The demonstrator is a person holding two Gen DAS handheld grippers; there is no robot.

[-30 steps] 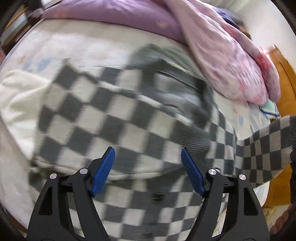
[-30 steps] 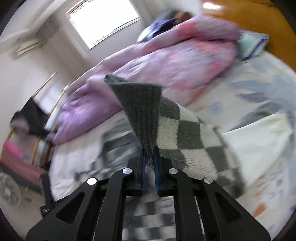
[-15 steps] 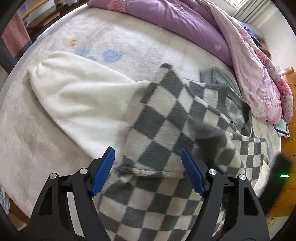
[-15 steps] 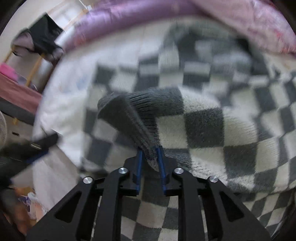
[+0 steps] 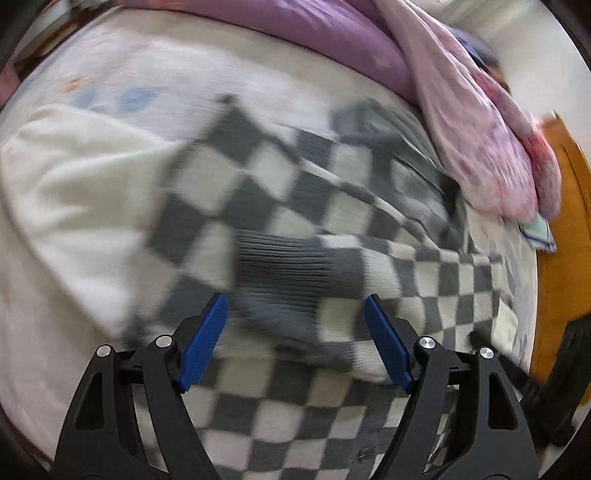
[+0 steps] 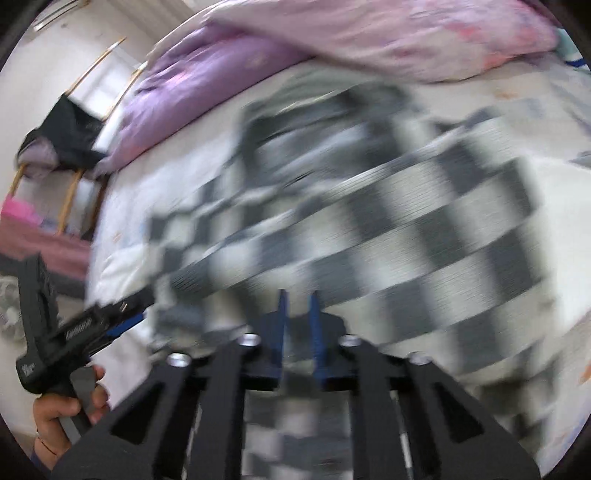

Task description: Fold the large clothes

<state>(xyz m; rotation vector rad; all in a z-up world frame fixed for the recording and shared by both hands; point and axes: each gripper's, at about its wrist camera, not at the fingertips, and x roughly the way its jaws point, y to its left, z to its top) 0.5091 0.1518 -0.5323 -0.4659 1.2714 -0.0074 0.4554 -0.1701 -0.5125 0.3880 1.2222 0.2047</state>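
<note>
A grey-and-white checkered sweater (image 5: 258, 177) lies spread on the bed, blurred by motion in both views. One sleeve is folded across its body, and the ribbed grey cuff (image 5: 295, 266) rests just ahead of my left gripper (image 5: 295, 299). That gripper's jaws are wide and still opening, with nothing pinched between them. In the right wrist view my right gripper (image 6: 298, 295) hovers low over the sweater (image 6: 424, 229), its blue pads drawn together with no fabric visible between them. The left gripper (image 6: 74, 328) shows at the left, held by a hand (image 6: 55, 410).
A white garment (image 5: 74, 192) lies under the sweater's left side. A purple quilt (image 5: 314, 33) and a pink one (image 5: 480, 122) are piled along the far side of the bed. A wooden headboard (image 5: 565, 206) stands at the right. A chair with dark clothes (image 6: 66, 136) stands beyond the bed.
My right gripper carried the sleeve cuff down across the sweater and let it go; the cuff now lies on the body. The left gripper shifted over the cuff.
</note>
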